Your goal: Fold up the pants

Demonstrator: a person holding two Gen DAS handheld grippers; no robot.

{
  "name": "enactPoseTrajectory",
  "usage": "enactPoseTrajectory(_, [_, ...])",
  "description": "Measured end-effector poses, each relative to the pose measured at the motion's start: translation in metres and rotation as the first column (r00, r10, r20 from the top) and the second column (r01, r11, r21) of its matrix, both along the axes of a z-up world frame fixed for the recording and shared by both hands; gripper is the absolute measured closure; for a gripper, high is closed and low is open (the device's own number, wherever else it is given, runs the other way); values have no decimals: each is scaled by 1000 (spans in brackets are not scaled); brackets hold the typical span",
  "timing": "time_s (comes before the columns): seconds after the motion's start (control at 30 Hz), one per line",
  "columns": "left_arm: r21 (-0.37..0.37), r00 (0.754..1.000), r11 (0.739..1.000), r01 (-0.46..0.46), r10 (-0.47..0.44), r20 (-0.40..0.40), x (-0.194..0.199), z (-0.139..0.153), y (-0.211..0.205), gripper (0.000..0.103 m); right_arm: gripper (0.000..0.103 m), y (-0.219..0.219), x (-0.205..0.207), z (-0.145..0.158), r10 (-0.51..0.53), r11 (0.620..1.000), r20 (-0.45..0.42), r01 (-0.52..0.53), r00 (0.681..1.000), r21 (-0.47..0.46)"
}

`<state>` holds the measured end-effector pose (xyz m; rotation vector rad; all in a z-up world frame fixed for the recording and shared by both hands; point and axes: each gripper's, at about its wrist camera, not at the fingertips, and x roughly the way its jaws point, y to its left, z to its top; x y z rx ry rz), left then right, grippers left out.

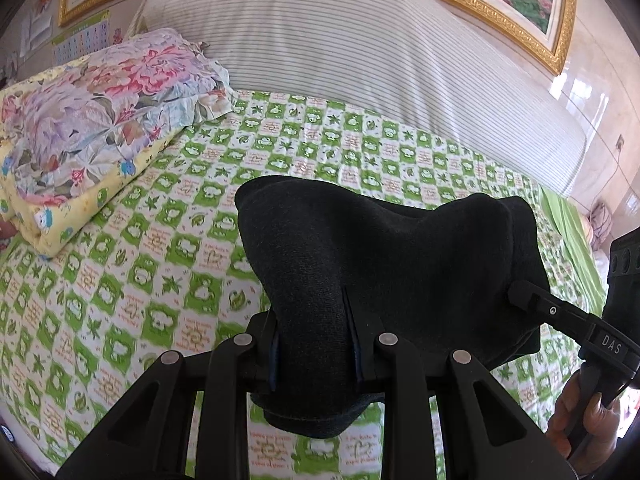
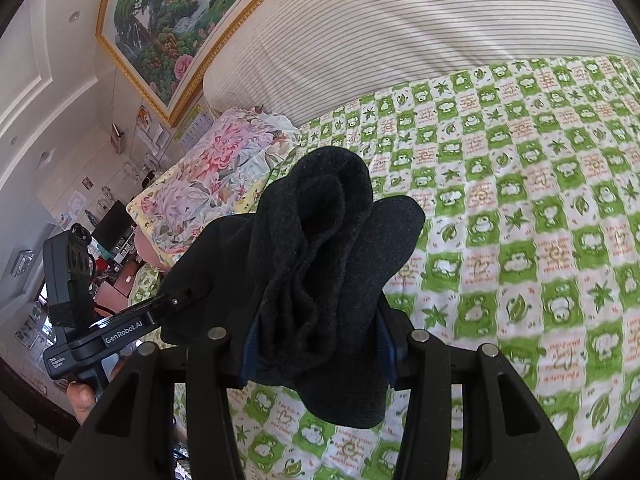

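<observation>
The black pants (image 1: 384,256) hang bunched between both grippers above the green checked bedsheet (image 1: 160,240). My left gripper (image 1: 314,344) is shut on one end of the pants, the cloth hiding its fingertips. My right gripper (image 1: 520,298) shows at the right of the left wrist view, shut on the other end. In the right wrist view the right gripper (image 2: 318,340) clamps a thick wad of the pants (image 2: 328,264), and the left gripper (image 2: 180,300) grips the cloth at the left.
A folded floral quilt (image 1: 100,120) on a yellow blanket lies at the bed's left. A striped padded headboard (image 1: 340,48) stands behind the bed. A gold-framed painting (image 2: 168,20) hangs on the wall. The bed's edge is at the right (image 1: 580,240).
</observation>
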<state>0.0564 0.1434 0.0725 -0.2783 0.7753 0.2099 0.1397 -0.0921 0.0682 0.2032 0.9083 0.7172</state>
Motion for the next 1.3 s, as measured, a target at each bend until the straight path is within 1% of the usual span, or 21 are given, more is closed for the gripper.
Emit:
enactPoseTrajectory(0.2, [4,1000,1000,-13,13,-7,32,-3,18,78,54,15,34,-1,15,1000,5,-15,1000,-11])
enactPoseTrajectory(0.37, [-14,1000,1000,-24,24,-5,62,-11,36,78,54,27,67,-9,18,1000,-6,-18,1000,-12])
enactPoseTrajectory(0.57, [4,999,1000,-22,22,-39,92,-23,41,78,54,33,100,-24,9,1000,-30,-9,1000,-15])
enactPoseTrajectory(0.73, [-6,998,1000,-22,22,-64,100,-35,42,77,54,30,116,-38,4,1000,-68,-5,998,-16])
enactPoseTrajectory(0.9, [-1,996,1000,-22,22,-85,98,-49,40,77,54,27,117,-51,8,1000,-95,-11,995,-27])
enactPoseTrajectory(0.97, [0,995,1000,-20,20,-98,98,-55,40,75,53,25,117,-55,5,999,-104,-8,995,-33])
enactPoseTrajectory(1.0, [-2,995,1000,-19,19,-102,98,-57,41,74,51,24,117,-57,-1,999,-112,-3,994,-35])
enactPoseTrajectory(1.07, [-12,994,1000,-18,16,-109,97,-61,42,68,46,22,120,-62,-12,999,-134,7,991,-33])
enactPoseTrajectory(1.1, [-23,994,1000,-15,13,-111,96,-62,44,67,43,21,120,-63,-19,999,-140,14,990,-35])
enactPoseTrajectory(1.2, [-36,993,999,-14,10,-115,92,-67,46,60,39,16,122,-67,-33,999,-146,27,989,-44])
enactPoseTrajectory(1.27, [-33,993,999,-21,17,-113,89,-70,47,52,35,12,122,-70,-42,998,-146,34,988,-54])
enactPoseTrajectory(1.3, [-27,994,999,-23,20,-111,88,-70,47,50,33,11,122,-71,-44,998,-146,36,988,-57])
